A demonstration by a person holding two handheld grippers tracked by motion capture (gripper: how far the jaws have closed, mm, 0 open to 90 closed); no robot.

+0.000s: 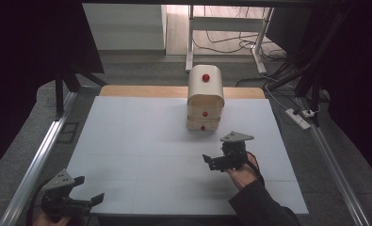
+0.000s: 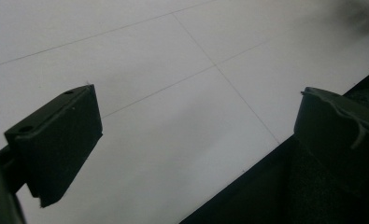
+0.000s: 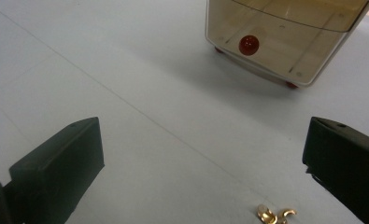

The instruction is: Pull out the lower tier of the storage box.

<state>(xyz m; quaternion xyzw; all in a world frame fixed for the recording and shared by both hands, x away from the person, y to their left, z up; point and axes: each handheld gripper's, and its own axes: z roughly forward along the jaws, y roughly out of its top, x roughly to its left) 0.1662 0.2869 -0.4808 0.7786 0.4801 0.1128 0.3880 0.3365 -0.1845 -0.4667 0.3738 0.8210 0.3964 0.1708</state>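
A small cream drawer chest (image 1: 205, 98) with three red knobs stands at the back middle of the white mat (image 1: 136, 141). In the right gripper view its bottom drawer (image 3: 285, 42) and red knob (image 3: 248, 45) lie straight ahead. A small gold metal piece (image 3: 273, 215) rests on the mat near the right jaw. My right gripper (image 1: 211, 163) (image 3: 203, 140) hovers in front of the chest, open and holding nothing. Over the mat's near left corner my left gripper (image 1: 89, 189) (image 2: 198, 121) is open and holds nothing.
The mat's front edge (image 2: 247, 168) runs under the left gripper, with dark floor beyond it. A metal rail (image 1: 33, 165) lines the left side. A power strip (image 1: 297, 118) and cables lie at the right. A white desk frame (image 1: 226, 28) stands behind the table.
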